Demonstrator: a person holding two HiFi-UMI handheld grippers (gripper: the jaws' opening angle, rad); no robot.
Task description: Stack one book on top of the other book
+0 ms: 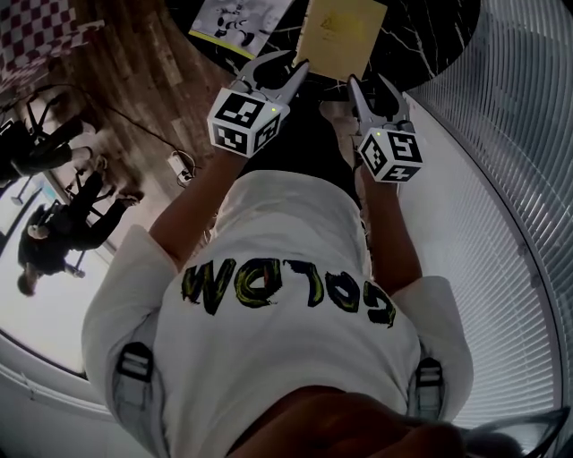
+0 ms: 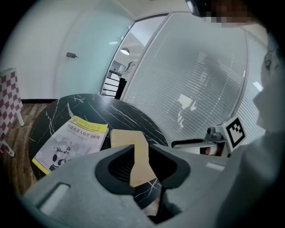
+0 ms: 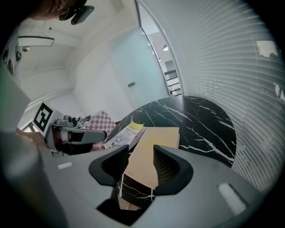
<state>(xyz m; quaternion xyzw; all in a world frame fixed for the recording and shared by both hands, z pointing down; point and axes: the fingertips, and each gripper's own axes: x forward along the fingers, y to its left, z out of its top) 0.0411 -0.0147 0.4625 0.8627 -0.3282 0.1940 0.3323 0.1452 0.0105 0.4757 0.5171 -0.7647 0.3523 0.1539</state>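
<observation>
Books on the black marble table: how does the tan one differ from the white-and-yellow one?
Cover: the plain tan book is blank; the white-and-yellow illustrated book carries print and a robot picture.
Place: in the head view the tan book lies right, the illustrated book left.
Shared: both lie flat on the black marble table, side by side, not stacked.

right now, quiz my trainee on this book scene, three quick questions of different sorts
1. How many books lie on the table?
2. True or false: the tan book lies on top of the white book.
3. The left hand-held gripper is: A) open and empty B) shut on the tan book C) shut on the white book

Key: 1. two; 2. false, it lies beside it; 3. A
</observation>
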